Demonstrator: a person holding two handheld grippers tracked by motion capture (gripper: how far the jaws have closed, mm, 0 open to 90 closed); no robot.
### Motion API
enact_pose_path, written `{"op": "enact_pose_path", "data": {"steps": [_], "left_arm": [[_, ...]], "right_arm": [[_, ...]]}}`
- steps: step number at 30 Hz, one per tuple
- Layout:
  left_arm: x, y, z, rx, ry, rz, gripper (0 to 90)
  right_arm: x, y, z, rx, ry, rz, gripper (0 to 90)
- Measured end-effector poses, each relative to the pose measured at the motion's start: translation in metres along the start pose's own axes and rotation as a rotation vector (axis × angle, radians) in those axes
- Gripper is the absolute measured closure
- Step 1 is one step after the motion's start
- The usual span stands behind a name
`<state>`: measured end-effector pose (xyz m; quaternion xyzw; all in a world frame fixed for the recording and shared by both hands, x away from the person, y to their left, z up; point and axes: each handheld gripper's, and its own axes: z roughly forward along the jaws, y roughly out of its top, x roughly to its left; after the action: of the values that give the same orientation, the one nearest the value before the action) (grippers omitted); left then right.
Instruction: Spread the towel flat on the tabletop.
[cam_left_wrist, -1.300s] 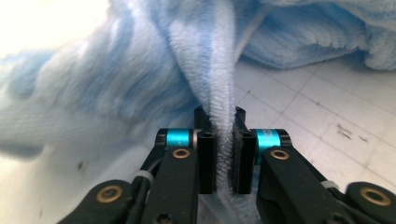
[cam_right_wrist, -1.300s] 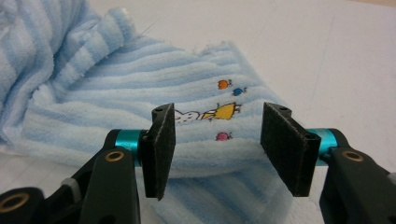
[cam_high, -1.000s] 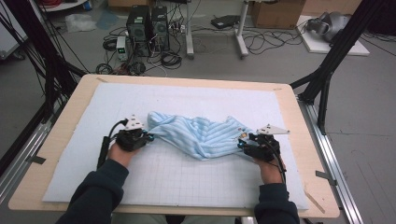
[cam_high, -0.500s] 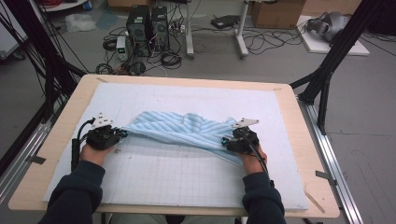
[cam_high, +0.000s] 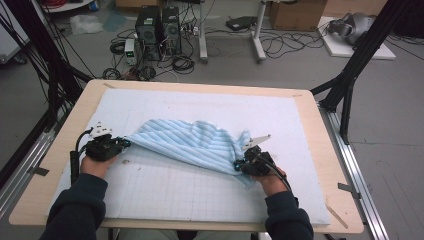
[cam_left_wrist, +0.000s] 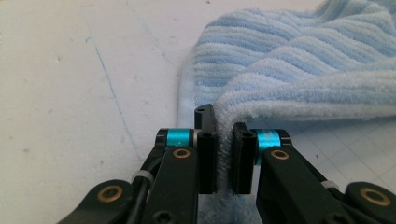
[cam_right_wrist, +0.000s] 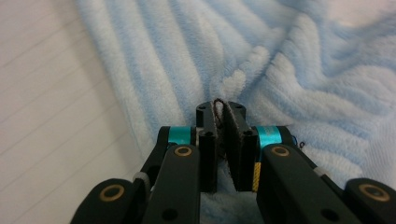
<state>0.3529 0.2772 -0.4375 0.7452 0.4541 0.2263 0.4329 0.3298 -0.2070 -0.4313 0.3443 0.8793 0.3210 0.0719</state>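
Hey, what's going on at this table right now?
A person is holding a light blue striped towel with a gripper in each hand. The left gripper and the right gripper are each shut on an edge of it, holding it stretched but rumpled over the white gridded mat.

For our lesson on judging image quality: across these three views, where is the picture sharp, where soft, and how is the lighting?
High view: even, soft light, faint shadow under the striped towel, slightly grainy. Left gripper view: towel pile sharp near the left gripper, whose lower arms blur at the bottom edge. Right gripper view: right gripper fairly crisp, far towel folds softer; no glare.
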Motion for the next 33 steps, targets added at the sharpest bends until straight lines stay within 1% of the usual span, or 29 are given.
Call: {"op": "enact_pose_path", "data": {"steps": [2,3,5,6,7,8,9,10,11,12,13,14,15,16,17,18,19,21,23,24,25,26,27,28,29,30,32,33], "left_arm": [[0.002,0.001,0.001,-0.003,0.005,-0.005,83.4],[0.003,0.001,0.001,0.002,0.006,-0.005,83.4],[0.005,0.001,0.003,-0.006,0.015,-0.02,83.4],[0.007,0.001,0.003,-0.006,0.016,-0.027,83.4],[0.007,0.0,0.004,-0.009,0.015,-0.035,83.4],[0.007,0.0,0.005,-0.003,0.01,-0.034,83.4],[0.006,0.0,0.006,-0.006,0.008,-0.034,83.4],[0.006,0.0,0.006,-0.007,0.007,-0.034,83.3],[0.006,0.001,0.005,-0.009,0.004,-0.034,83.2],[0.006,0.001,0.005,-0.013,0.002,-0.036,83.0],[0.006,0.001,0.006,-0.017,0.001,-0.038,83.0],[0.006,0.0,0.006,-0.014,-0.002,-0.041,82.9],[0.006,0.0,0.007,-0.014,-0.004,-0.043,82.9],[0.006,0.0,0.007,-0.014,-0.006,-0.045,83.0],[0.006,0.0,0.007,-0.013,-0.011,-0.043,83.0],[0.006,0.0,0.007,-0.012,-0.015,-0.037,83.0],[0.006,0.0,0.007,-0.016,-0.014,-0.037,83.0],[0.006,0.0,0.007,-0.024,-0.016,-0.042,83.1],[0.006,0.001,0.008,-0.033,-0.016,-0.048,83.1],[0.005,0.001,0.009,-0.035,-0.016,-0.051,83.1],[0.005,0.001,0.009,-0.039,-0.018,-0.053,83.0],[0.005,0.001,0.01,-0.041,-0.017,-0.053,83.1],[0.004,0.001,0.011,-0.041,-0.017,-0.053,83.0],[0.004,0.001,0.012,-0.046,-0.017,-0.058,83.0],[0.004,0.001,0.012,-0.046,-0.018,-0.059,83.0],[0.004,0.002,0.014,-0.049,-0.014,-0.063,83.1],[0.004,0.003,0.017,-0.042,-0.017,-0.068,83.0],[0.003,0.004,0.019,-0.04,-0.016,-0.072,83.0]], "right_arm": [[0.01,-0.005,-0.003,0.008,0.062,-0.003,83.9],[0.015,-0.006,-0.004,0.021,0.1,-0.005,83.9],[0.026,-0.008,-0.004,0.034,0.176,-0.022,83.3],[0.032,-0.009,-0.004,0.031,0.204,-0.033,81.3],[0.034,-0.008,-0.005,0.021,0.219,-0.048,76.7],[0.035,-0.008,-0.006,0.003,0.223,-0.043,71.0],[0.032,-0.006,-0.009,-0.03,0.21,-0.035,66.1],[0.028,-0.005,-0.013,-0.077,0.196,-0.022,63.2],[0.023,-0.003,-0.018,-0.123,0.174,-0.002,56.2],[0.017,-0.002,-0.023,-0.171,0.117,0.019,48.2],[0.011,0.0,-0.027,-0.201,0.039,0.033,44.7],[0.006,0.001,-0.029,-0.214,-0.042,0.027,44.1],[0.0,0.002,-0.03,-0.205,-0.117,0.024,43.3],[-0.007,0.003,-0.029,-0.193,-0.169,0.028,43.4],[-0.012,0.003,-0.026,-0.18,-0.2,0.038,43.8],[-0.017,0.004,-0.023,-0.167,-0.207,0.045,44.4],[-0.02,0.004,-0.018,-0.147,-0.213,0.041,45.2],[-0.024,0.005,-0.005,-0.089,-0.227,0.016,45.3],[-0.025,0.006,0.006,-0.036,-0.234,-0.005,43.6],[-0.026,0.006,0.007,-0.053,-0.237,0.002,45.0],[-0.026,0.007,0.007,-0.051,-0.249,0.0,48.6],[-0.026,0.006,0.007,-0.049,-0.252,-0.006,56.4],[-0.026,0.006,0.006,-0.049,-0.234,-0.012,67.9],[-0.025,0.005,0.005,-0.038,-0.243,-0.025,78.0],[-0.024,0.004,0.003,-0.022,-0.27,-0.043,81.9],[-0.025,0.003,0.001,-0.011,-0.298,-0.046,82.7],[-0.03,-0.003,-0.004,-0.004,-0.368,-0.03,83.6],[-0.034,-0.007,-0.007,-0.008,-0.401,-0.005,83.7]]}}
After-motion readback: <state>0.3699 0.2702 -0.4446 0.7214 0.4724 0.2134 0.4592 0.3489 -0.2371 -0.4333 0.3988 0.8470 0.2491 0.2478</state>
